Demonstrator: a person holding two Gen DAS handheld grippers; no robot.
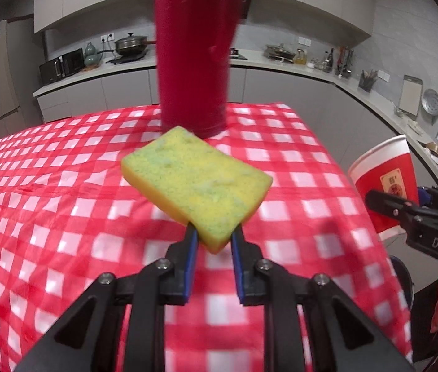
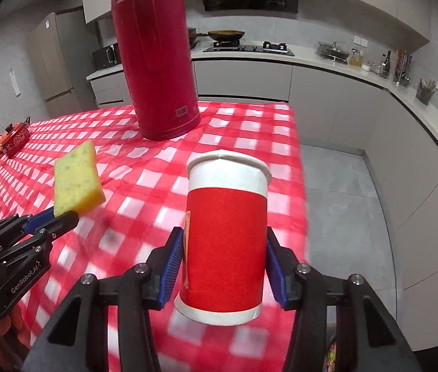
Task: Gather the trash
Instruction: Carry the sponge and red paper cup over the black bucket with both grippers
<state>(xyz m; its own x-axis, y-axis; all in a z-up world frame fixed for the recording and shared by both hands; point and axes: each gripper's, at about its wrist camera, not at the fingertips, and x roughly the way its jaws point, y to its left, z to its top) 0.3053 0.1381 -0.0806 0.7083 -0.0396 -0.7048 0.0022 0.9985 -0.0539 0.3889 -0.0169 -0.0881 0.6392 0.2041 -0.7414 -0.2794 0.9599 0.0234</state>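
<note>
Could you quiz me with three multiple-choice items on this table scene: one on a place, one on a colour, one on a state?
1. Where is the flask?
A. on the checked cloth
B. on the floor
C. on the counter

2. What colour is the sponge?
A. blue
B. yellow
C. white

3. How is the cup?
A. lying on the cloth
B. crushed flat
C. held off the cloth by the right hand-held gripper

Key: 1 A, its base rests on the cloth; 2 B, yellow with green flecks; 3 C, the pads clamp its sides.

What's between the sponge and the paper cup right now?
Nothing but bare checked tablecloth below. The right wrist view shows the sponge and paper cup held apart in the air.
</note>
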